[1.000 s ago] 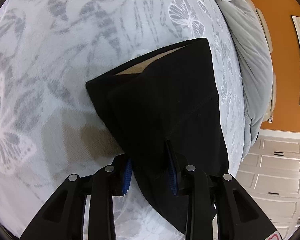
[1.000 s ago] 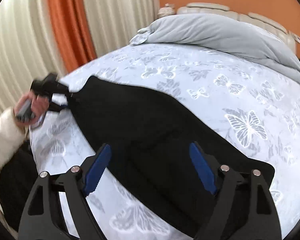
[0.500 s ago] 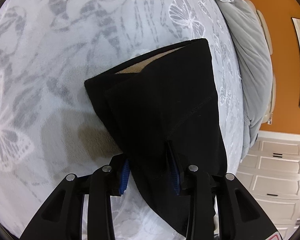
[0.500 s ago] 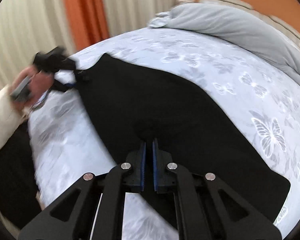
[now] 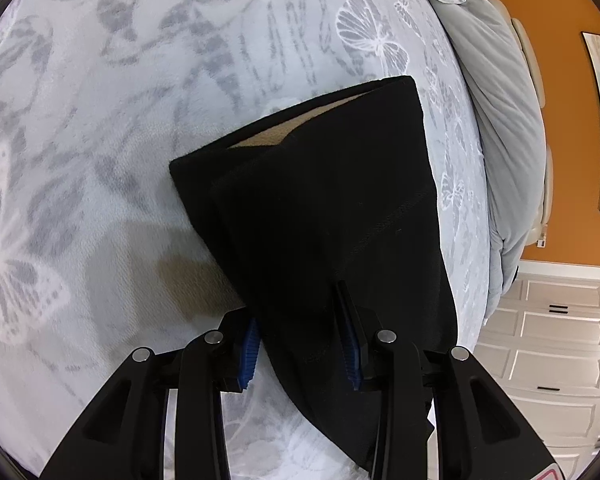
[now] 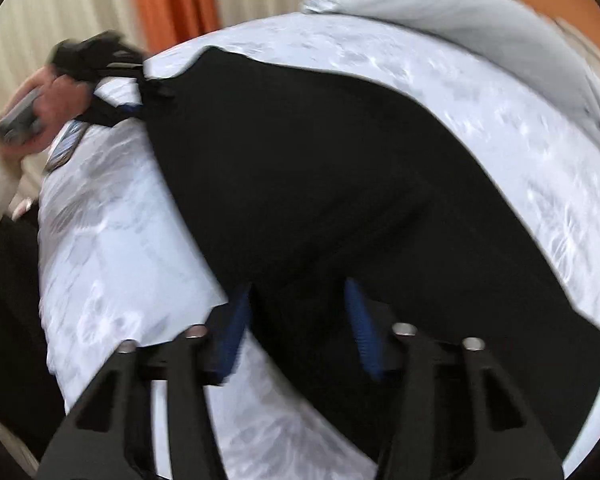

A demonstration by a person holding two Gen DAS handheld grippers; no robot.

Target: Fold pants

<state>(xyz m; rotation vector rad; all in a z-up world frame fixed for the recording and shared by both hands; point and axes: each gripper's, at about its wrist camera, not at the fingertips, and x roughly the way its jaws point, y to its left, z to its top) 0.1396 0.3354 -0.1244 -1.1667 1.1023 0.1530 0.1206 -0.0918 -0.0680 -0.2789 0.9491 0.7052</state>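
Observation:
Black pants (image 5: pixel 324 208) lie on a butterfly-print bed cover (image 5: pixel 100 120), folded lengthwise, tan lining showing at the far opening. My left gripper (image 5: pixel 300 340) holds the near end of the pants between its blue pads, fabric filling the gap. In the right wrist view the pants (image 6: pixel 340 184) stretch across the bed. My right gripper (image 6: pixel 296 320) has its jaws partly apart over the pants' near edge; the view is blurred. The left gripper also shows in the right wrist view (image 6: pixel 140 80), at the far end of the pants, held by a hand.
A grey duvet (image 5: pixel 500 112) is bunched at the head of the bed, by an orange wall. White cabinets (image 5: pixel 548 340) stand past the bed edge. Striped and orange curtains (image 6: pixel 172 0) hang beyond the far side.
My right gripper was wide open, shut on the pants, and now stands partly open again, while moving. My left gripper has kept its hold and barely moved.

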